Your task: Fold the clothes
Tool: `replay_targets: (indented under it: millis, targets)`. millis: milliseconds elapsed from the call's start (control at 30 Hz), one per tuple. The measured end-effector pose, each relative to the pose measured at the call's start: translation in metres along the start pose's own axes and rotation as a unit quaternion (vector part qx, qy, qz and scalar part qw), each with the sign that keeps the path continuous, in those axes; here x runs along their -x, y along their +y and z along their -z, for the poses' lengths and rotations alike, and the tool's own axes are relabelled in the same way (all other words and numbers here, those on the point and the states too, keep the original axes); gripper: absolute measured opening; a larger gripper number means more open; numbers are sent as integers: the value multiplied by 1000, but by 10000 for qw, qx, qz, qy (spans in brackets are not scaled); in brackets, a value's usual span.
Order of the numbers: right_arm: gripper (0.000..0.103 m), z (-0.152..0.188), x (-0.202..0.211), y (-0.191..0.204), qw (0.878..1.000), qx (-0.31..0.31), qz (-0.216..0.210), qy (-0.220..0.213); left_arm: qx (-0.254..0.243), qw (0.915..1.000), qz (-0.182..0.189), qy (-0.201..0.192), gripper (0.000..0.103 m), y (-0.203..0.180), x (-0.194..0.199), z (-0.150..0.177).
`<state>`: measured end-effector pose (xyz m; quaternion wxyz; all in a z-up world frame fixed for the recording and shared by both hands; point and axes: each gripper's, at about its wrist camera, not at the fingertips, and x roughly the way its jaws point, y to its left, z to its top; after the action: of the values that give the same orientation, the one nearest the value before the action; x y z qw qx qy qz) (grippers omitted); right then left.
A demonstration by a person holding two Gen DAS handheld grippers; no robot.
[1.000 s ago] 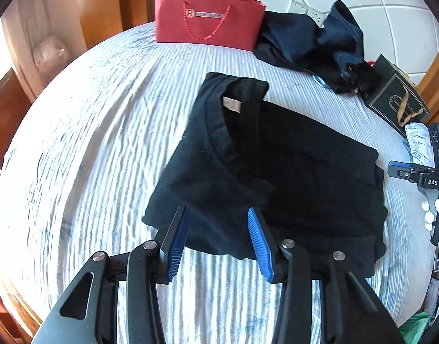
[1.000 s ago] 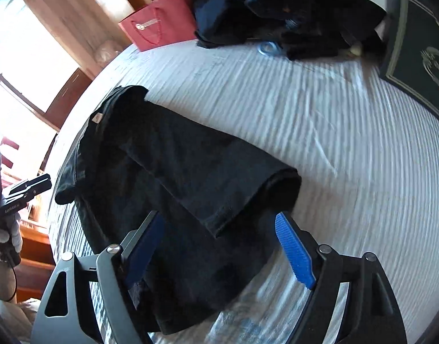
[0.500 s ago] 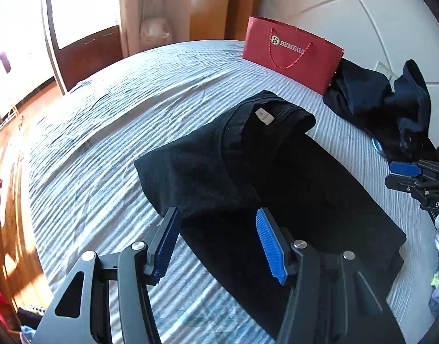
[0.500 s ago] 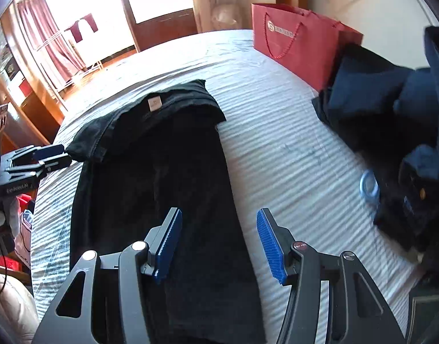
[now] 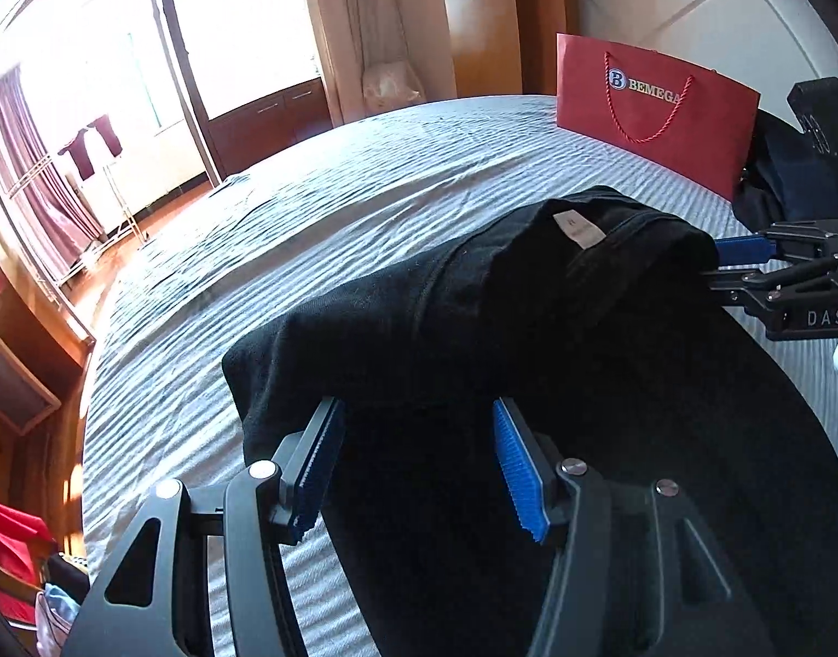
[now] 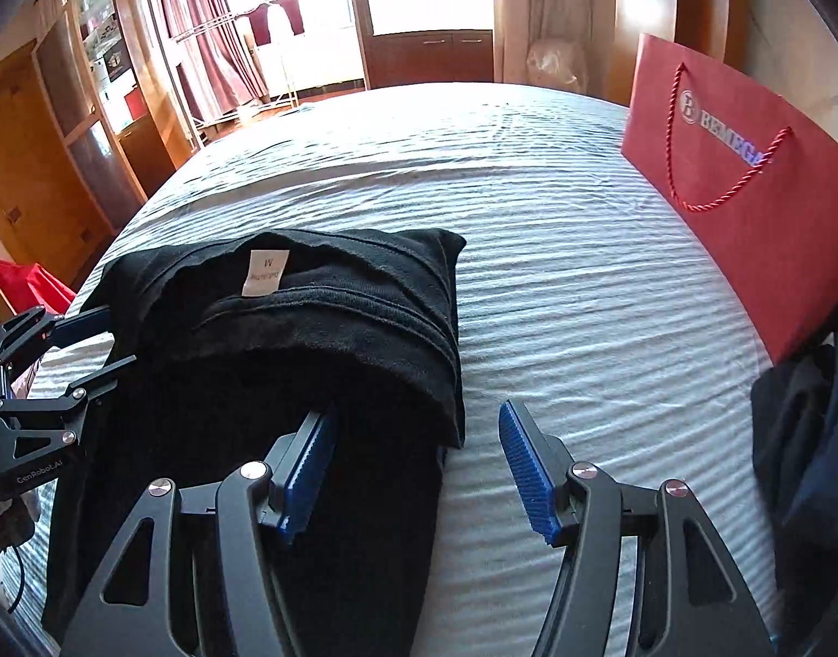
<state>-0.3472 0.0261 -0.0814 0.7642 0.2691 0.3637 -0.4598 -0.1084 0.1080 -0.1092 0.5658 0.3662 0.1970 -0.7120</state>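
Both grippers have swung round to the collar end of the black shirt (image 6: 320,328), folded lengthwise on the striped bed (image 6: 555,301). My left gripper (image 5: 419,460) stands spread over its edge; my right gripper (image 6: 416,460), jaws just narrowing, straddles its corner without pinching.

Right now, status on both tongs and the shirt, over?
Left tongs open over shirt's left edge. Right tongs open, just been closing, astride right edge. Black shirt part-folded on bed. Nothing in the way.
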Motion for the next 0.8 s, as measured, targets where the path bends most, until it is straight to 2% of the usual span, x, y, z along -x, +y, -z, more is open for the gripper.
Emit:
replay_targets:
  millis: [33, 100, 133, 167, 233, 367, 500, 667, 800]
  targets:
    - [20, 0, -8, 2, 10000, 17, 41, 76, 9, 10000, 49, 24, 56, 1, -4, -1]
    - [17, -2, -9, 2, 10000, -41, 61, 12, -14, 9999, 155, 51, 30, 2, -8, -2]
    - [16, -3, -8, 2, 9999, -89, 73, 3, -5, 9998, 211, 53, 21, 3, -7, -3]
    - [14, -5, -5, 2, 9999, -101, 90, -28, -30, 9997, 259, 36, 13, 4, -5, -4]
    - [12, -4, 8, 6, 9998, -66, 104, -146, -119, 9994, 334, -13, 4, 6, 4, -6]
    - [11, -1, 53, 21, 9989, 25, 94, -469, -263, 9981, 552, -102, 5, 18, 36, -9]
    - [11, 16, 95, 33, 9985, 42, 224, -494, -642, 9942, 854, -135, 4, 13, 77, 2]
    - [11, 64, 140, 47, 9987, -209, 356, -314, -1091, 9858, 1280, -39, 4, 1, 131, 36]
    - [11, 111, 169, 57, 9976, -510, 469, -91, -1452, 9754, 1652, 139, 4, -20, 164, 69]
